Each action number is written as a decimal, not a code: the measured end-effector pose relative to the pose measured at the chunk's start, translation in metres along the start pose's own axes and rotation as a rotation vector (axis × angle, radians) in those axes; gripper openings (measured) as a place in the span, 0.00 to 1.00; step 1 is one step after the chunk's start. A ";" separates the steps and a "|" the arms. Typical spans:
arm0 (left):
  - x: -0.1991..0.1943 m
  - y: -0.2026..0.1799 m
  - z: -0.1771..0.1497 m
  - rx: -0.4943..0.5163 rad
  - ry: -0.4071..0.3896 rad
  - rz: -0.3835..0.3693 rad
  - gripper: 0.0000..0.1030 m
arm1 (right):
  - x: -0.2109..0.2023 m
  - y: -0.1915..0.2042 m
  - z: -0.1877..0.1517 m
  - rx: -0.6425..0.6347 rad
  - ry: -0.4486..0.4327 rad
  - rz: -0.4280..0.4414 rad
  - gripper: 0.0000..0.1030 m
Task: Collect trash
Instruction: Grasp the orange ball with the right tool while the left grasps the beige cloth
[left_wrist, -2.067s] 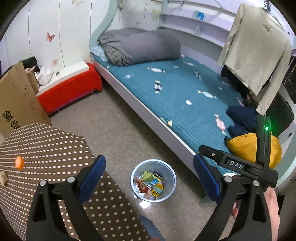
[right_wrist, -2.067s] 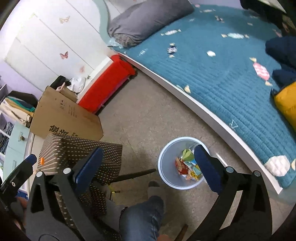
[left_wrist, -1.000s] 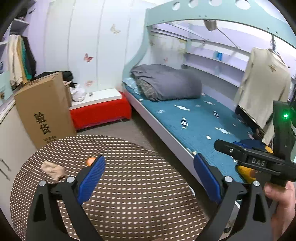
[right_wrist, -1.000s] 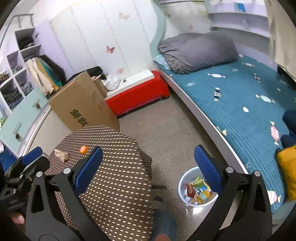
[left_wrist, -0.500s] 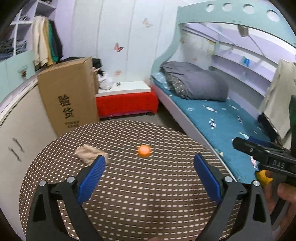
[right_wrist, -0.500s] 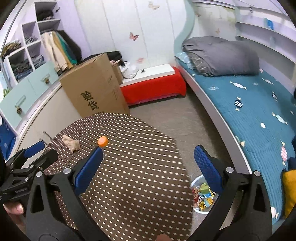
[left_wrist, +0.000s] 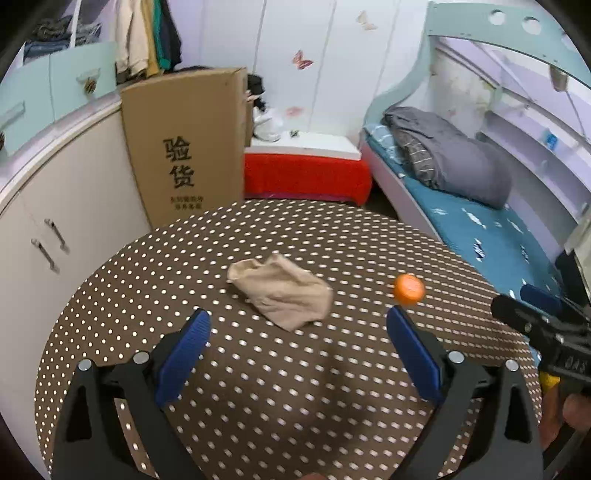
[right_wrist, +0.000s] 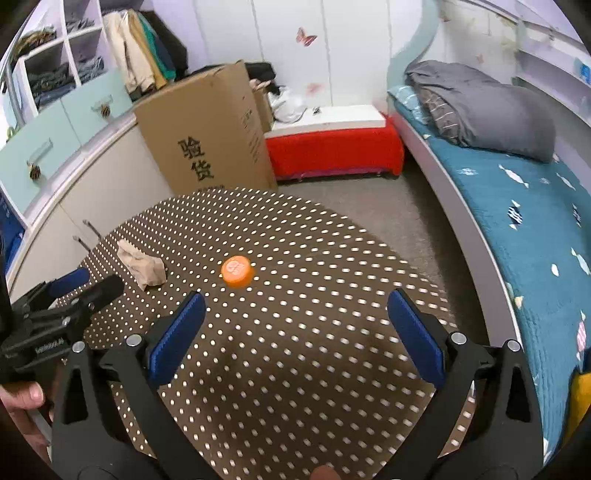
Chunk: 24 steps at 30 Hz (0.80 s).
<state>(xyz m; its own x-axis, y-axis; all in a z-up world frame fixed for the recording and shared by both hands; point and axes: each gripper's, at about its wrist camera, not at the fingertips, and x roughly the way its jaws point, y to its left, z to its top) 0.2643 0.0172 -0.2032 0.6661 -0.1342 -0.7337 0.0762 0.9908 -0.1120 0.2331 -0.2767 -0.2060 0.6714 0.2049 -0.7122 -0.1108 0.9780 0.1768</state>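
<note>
A crumpled beige wad (left_wrist: 282, 290) (right_wrist: 141, 266) lies on the round brown polka-dot table (left_wrist: 295, 398) (right_wrist: 303, 350). To its right rests a small orange bottle cap (left_wrist: 408, 290) (right_wrist: 237, 271). My left gripper (left_wrist: 299, 350) hovers open over the table, the wad just ahead between its blue pads, the cap beyond its right fingertip. My right gripper (right_wrist: 295, 328) is open too, above the table's near half, with the cap just beyond its left fingertip. Neither holds anything. The trash bin is out of sight in both views.
A tall cardboard box (left_wrist: 188, 147) (right_wrist: 207, 136) stands behind the table beside a white cabinet (left_wrist: 55, 206). A red bench (left_wrist: 306, 175) and a bed with a teal cover (right_wrist: 532, 229) and grey duvet (right_wrist: 480, 107) lie beyond. Bare floor (right_wrist: 376, 206) separates table and bed.
Both grippers swung up and left from the floor bin to the table. The wad and the cap came closer and shifted right. Both stayed open.
</note>
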 end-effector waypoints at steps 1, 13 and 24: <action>0.005 0.003 0.001 -0.003 0.008 0.004 0.91 | 0.005 0.002 0.000 -0.005 0.007 0.003 0.94; 0.048 0.014 0.017 0.041 0.052 0.008 0.91 | 0.058 0.040 0.008 -0.128 0.073 0.034 0.80; 0.057 0.007 0.008 0.104 0.068 -0.009 0.59 | 0.073 0.061 0.011 -0.219 0.076 0.033 0.28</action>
<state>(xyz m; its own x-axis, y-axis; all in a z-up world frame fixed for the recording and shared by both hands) 0.3087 0.0166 -0.2405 0.6138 -0.1401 -0.7769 0.1607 0.9857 -0.0508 0.2836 -0.2028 -0.2399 0.6089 0.2310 -0.7589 -0.2934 0.9544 0.0552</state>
